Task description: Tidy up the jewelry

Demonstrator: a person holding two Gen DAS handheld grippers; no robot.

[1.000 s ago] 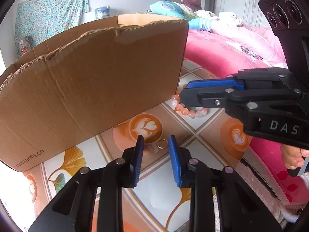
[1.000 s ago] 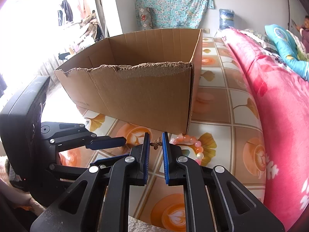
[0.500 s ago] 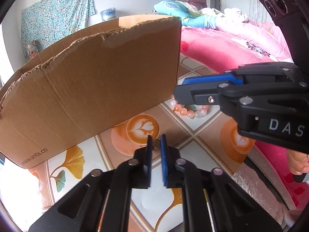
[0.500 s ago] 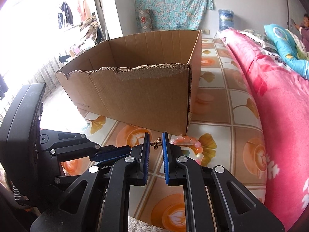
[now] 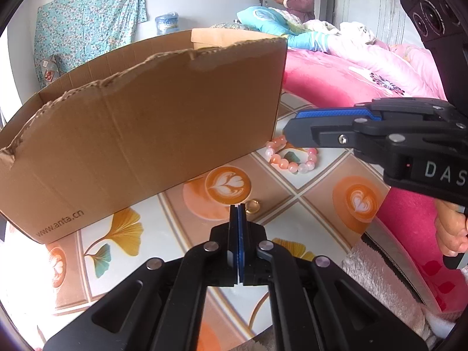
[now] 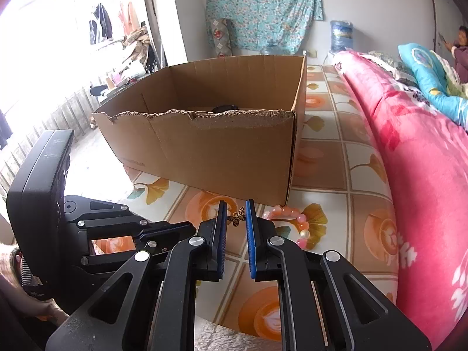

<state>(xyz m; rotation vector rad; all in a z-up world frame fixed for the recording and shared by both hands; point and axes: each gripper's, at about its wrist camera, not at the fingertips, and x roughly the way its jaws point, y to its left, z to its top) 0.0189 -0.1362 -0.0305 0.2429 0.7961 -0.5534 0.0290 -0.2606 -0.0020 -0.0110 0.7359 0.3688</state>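
L gripper (image 5: 237,209): jaws pressed together w/ nothing between; gold ring (image 5: 252,206) lies on the patterned table (image 5: 318,190) just beside their tip. R gripper (image 6: 235,215): jaws narrow, pinching a small bronze butterfly charm (image 6: 237,216). Pink bead bracelet (image 5: 289,158) rests on table near corner of cardboard box (image 5: 140,122). Pink bedding (image 6: 424,152) alongside on the R.

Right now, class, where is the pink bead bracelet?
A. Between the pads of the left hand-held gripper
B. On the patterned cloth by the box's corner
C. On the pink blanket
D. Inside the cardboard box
B: the bracelet lies on the cloth beside the near corner of the box, touching neither gripper.
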